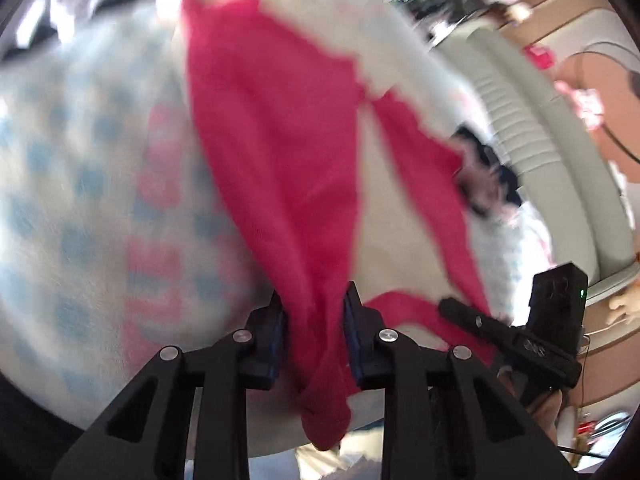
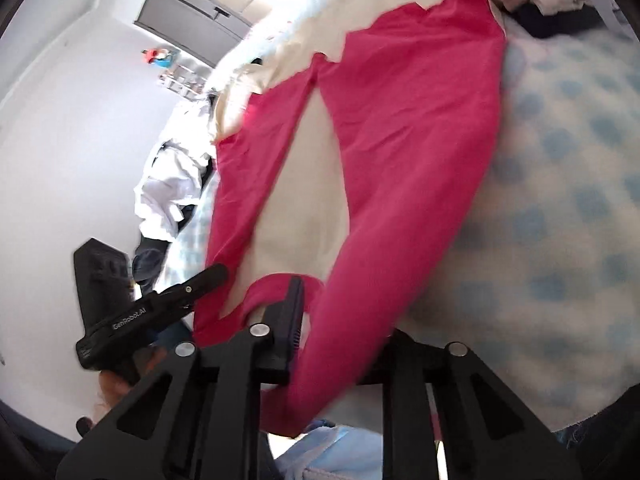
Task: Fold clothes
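Note:
A red garment [image 1: 276,128] hangs stretched over a cream cloth [image 1: 384,208] and a white blanket with blue dots [image 1: 80,200]. In the left wrist view my left gripper [image 1: 314,316] is shut on a bunched edge of the garment, which fills the gap between the pads. The right gripper's finger [image 1: 460,310] touches the same edge further right. In the right wrist view the red garment [image 2: 408,128] runs down into my right gripper [image 2: 324,304], which is shut on it. The red cloth hides that gripper's right finger. The left gripper [image 2: 192,288] shows at the left.
A heap of dark and white clothes [image 1: 484,184] lies beyond the garment, beside a grey ribbed cushion [image 1: 520,120]. In the right wrist view there are white clothes [image 2: 172,184] at the bed's edge, a white wall [image 2: 80,120] and a grey cupboard door [image 2: 188,12]. The dotted blanket [image 2: 560,200] fills the right.

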{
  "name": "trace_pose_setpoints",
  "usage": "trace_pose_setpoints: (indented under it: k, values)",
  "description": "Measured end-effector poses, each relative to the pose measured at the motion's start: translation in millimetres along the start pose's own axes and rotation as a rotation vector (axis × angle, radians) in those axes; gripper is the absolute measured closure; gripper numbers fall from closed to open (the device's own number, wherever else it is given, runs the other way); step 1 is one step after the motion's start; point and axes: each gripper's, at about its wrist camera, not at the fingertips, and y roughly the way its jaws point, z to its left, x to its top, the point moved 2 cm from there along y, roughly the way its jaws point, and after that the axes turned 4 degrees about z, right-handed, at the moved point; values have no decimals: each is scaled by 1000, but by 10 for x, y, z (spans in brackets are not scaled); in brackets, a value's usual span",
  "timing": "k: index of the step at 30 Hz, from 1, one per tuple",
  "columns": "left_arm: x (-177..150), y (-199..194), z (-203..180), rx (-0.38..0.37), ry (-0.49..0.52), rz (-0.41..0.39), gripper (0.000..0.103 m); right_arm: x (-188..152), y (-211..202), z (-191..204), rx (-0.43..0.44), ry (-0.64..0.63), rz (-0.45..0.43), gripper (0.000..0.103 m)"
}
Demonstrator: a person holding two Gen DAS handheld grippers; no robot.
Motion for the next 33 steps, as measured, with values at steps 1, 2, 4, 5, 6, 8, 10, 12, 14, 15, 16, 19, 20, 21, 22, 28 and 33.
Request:
trace_pose_setpoints:
  k: [1, 2, 4, 5, 6, 8, 10, 12, 14, 15, 16, 19, 20, 21, 22, 28, 33]
  values:
    - [20, 81, 69, -24, -21, 17, 75, 6, 60, -65, -59, 8, 14, 84]
    - [35, 105, 115, -44, -40, 16, 75, 14, 176, -197, -70, 47, 30, 84]
    - [44, 100, 138, -58, -58, 9, 75, 19, 283, -366, 3, 133, 22, 84]
    - [41, 79, 123, -56, -60, 2, 75, 26, 286, -415, 36, 170, 17, 84]
    - [36, 56, 108, -51, -59, -4, 75, 32, 264, -402, 42, 164, 15, 87]
    - [4, -10, 59, 1, -17, -22, 88, 36, 190, -317, 28, 106, 8, 93]
    - [-10, -142, -42, 44, 19, -57, 93, 28, 83, -218, 3, 65, -9, 97]
    - [-19, -303, -140, 79, 58, -89, 95, 21, -24, -123, -22, 30, -26, 98]
    - [-47, -409, -215, 117, 99, -115, 96, 24, -139, -5, -26, -18, -42, 99]
    - [-62, -457, -247, 130, 118, -127, 96, 26, -197, 55, -28, -43, -50, 99]
    - [-73, -499, -275, 135, 133, -135, 97, 29, -255, 115, -29, -68, -58, 99]
    - [-136, -559, -362, 172, 182, -137, 97, -18, -308, 179, -33, -121, -37, 99]
    - [-180, -569, -367, 181, 196, -132, 97, -40, -333, 179, -41, -134, -31, 99]
    - [-224, -580, -372, 191, 210, -127, 97, -56, -348, 179, -37, -133, -31, 99]
    - [-267, -589, -377, 200, 223, -122, 97, -71, -361, 179, -29, -128, -33, 99]
    - [-474, -686, -236, 185, 192, -100, 98, -320, -444, 208, -57, -138, -12, 99]
    - [-598, -757, -163, 160, 173, -112, 98, -472, -519, 189, -51, -94, 1, 99]
